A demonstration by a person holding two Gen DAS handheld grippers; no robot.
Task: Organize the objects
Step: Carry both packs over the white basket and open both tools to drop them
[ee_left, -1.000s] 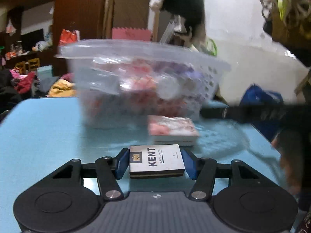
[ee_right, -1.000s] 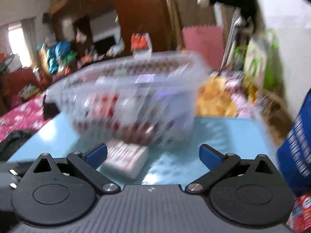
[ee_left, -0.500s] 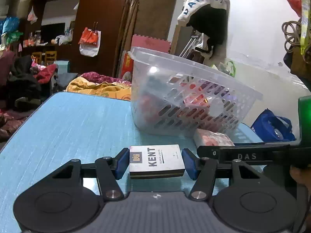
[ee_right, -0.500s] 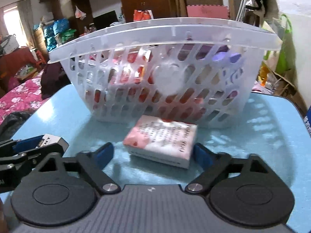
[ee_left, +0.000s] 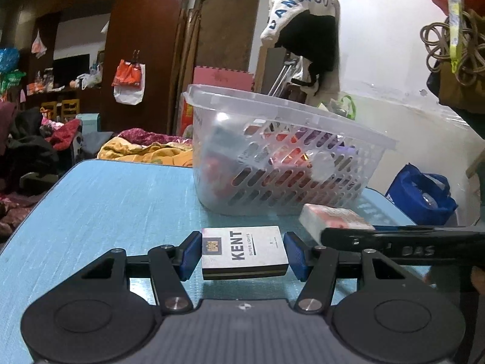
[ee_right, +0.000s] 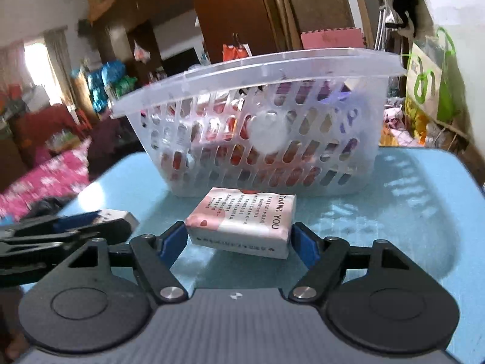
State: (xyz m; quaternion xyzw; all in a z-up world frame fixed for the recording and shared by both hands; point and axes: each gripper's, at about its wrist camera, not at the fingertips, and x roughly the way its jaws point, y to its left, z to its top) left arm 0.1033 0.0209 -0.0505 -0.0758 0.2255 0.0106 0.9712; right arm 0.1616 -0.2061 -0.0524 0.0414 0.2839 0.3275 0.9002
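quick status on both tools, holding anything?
Left tool: closed on the Kent cigarette pack.
Right tool: closed on the pink-and-white "Thank You" packet, which lies in front of the basket.

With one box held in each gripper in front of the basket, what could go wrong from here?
1. The right gripper holds the pink and white wrapped packet only near its close end; it may tilt or slip when lifted.
2. The two grippers are very close; the left gripper, shut on the white KENT cigarette box, may bump the right one.
3. The clear perforated plastic basket already looks full; a box could catch its rim.
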